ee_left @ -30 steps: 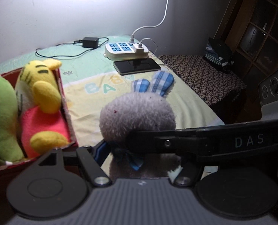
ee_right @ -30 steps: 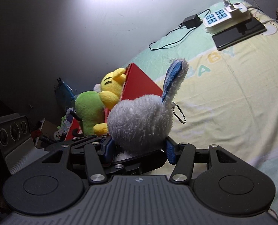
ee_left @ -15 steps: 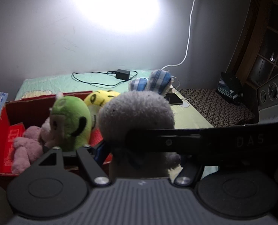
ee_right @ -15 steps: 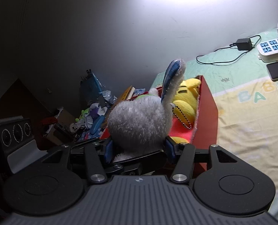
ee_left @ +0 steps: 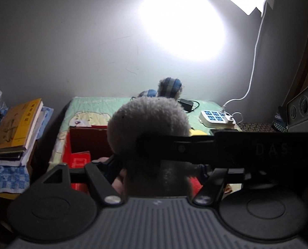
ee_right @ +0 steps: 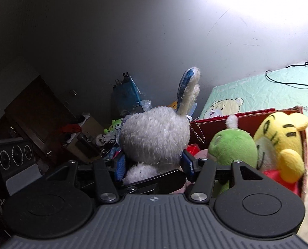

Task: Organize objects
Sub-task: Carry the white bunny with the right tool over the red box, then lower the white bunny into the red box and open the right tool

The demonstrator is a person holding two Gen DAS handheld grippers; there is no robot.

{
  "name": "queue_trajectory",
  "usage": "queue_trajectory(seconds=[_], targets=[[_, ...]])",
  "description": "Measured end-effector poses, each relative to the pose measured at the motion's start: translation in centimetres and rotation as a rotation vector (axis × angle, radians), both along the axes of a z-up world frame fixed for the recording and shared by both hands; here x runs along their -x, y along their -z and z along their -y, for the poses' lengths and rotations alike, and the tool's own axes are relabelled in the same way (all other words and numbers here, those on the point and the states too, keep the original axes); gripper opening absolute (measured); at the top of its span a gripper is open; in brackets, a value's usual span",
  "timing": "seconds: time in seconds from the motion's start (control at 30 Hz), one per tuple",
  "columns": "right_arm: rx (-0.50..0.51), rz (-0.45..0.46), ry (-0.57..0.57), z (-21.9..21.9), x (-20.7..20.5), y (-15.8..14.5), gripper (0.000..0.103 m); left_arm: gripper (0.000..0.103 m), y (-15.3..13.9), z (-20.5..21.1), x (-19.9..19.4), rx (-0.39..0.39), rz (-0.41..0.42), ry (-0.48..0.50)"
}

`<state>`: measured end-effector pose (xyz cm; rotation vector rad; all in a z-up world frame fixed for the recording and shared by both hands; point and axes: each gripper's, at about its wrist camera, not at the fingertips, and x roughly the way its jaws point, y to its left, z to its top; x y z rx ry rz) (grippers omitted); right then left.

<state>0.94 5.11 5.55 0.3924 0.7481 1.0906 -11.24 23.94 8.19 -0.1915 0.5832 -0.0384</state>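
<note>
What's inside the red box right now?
In the red box sit a green plush and a yellow plush, with something pink low down. The grey bunny and both grippers hide the remaining floor.

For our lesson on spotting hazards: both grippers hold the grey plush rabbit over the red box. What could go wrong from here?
1. The grey rabbit is clamped by both the right gripper and the left gripper; uneven release may drag it sideways.
2. The red box already holds a green plush and yellow plush, so the rabbit may perch on top.
3. Its bead chain could snag.
</note>
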Motion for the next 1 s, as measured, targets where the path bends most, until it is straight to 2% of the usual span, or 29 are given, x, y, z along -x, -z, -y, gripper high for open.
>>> queue_trajectory(seconds=[0.2, 0.4, 0.53, 0.73, 1.0], targets=[[0.029, -0.067, -0.024, -4.4, -1.4, 1.9, 0.057, 0.071, 2.0, -3.6, -1.2, 0.004, -0.057, -0.089], [0.059, -0.129, -0.014, -6.5, -2.3, 4.0, 0.057, 0.07, 4.2, -5.2, -2.5, -0.001, -0.115, -0.129], [0.111, -0.079, -0.007, -7.5, -2.2, 4.3, 0.057, 0.068, 5.1, -6.2, -3.2, 0.024, -0.14, -0.138], [0.187, -0.054, -0.013, -10.0, -2.5, 4.9, 0.058, 0.068, 6.5, -7.0, -4.2, 0.009, -0.189, -0.157], [0.194, -0.04, -0.01, -9.6, -2.1, 4.7, 0.061, 0.074, 6.6, -6.7, -3.8, -0.014, -0.192, -0.143]])
